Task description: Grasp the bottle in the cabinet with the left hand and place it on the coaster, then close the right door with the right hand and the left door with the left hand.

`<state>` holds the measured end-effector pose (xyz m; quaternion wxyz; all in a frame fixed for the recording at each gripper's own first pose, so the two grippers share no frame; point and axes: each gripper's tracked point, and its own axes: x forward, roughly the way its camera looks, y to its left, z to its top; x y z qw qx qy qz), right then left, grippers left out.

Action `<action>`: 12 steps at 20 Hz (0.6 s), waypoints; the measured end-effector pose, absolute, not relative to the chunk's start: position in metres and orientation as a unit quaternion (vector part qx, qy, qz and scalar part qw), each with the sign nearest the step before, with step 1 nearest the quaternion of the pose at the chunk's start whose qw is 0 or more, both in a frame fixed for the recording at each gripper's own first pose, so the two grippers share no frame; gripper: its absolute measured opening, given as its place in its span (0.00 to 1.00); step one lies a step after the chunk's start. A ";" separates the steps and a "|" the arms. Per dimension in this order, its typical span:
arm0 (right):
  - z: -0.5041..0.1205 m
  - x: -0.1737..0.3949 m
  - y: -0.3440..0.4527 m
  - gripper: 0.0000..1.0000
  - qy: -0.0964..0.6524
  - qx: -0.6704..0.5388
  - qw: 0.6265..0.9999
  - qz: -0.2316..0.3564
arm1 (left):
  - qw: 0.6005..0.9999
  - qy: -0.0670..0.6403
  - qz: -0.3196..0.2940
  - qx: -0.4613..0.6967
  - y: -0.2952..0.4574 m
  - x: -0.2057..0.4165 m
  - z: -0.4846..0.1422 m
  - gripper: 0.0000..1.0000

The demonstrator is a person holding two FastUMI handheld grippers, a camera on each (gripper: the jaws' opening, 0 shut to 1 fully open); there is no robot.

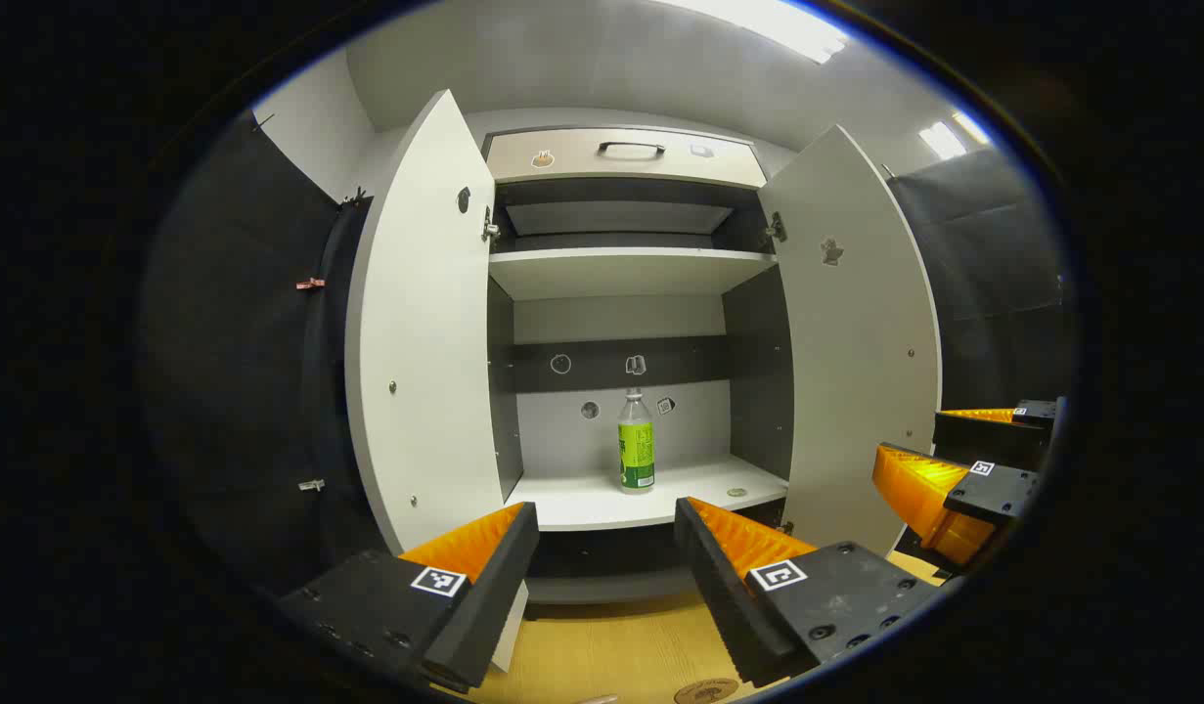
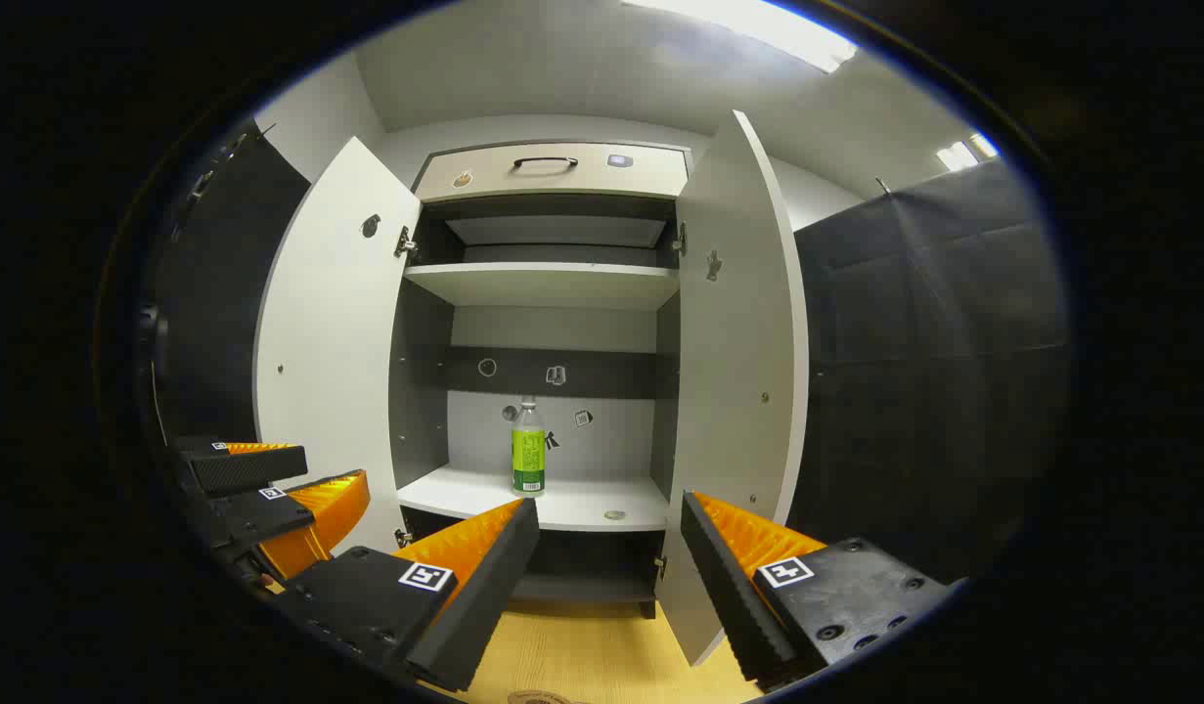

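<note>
Coaster [image 1: 706, 691] cut off at bottom edge of left gripper view, only a round brown sliver on the wooden tabletop [image 1: 602, 645]; same sliver [image 2: 535, 698] in right gripper view. Small stickers on cabinet back panel too small to make out. Small round thing [image 1: 736, 492] on the shelf near the right door, can't tell what it is.

Bottle [image 1: 636, 442], clear with green label, stands upright mid-shelf in the open cabinet [image 1: 626, 274], apart from both grippers; also seen [image 2: 528, 447] from the right.

Left door [image 1: 421, 323] and right door [image 1: 856, 332] both swung wide open. Drawer [image 1: 626, 154] with dark handle on top, shut.

Left gripper [image 1: 606, 523] fingers spread wide, holding nothing, aimed at the shelf. Right gripper [image 2: 609, 518] likewise wide apart, empty; it shows at right edge of left gripper view [image 1: 939, 455], partly cut off.
</note>
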<state>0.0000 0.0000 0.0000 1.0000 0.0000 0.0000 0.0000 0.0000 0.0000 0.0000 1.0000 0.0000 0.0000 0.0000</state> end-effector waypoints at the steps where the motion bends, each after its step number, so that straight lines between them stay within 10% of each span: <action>1: 0.001 0.000 0.000 0.97 -0.003 -0.001 1.000 -0.002 | 1.000 0.001 -0.001 -0.001 0.001 0.001 0.000 0.90; 12: 0.001 0.000 0.002 0.97 0.002 -0.004 1.000 -0.006 | 1.000 0.006 -0.003 -0.005 0.008 0.006 -0.005 0.90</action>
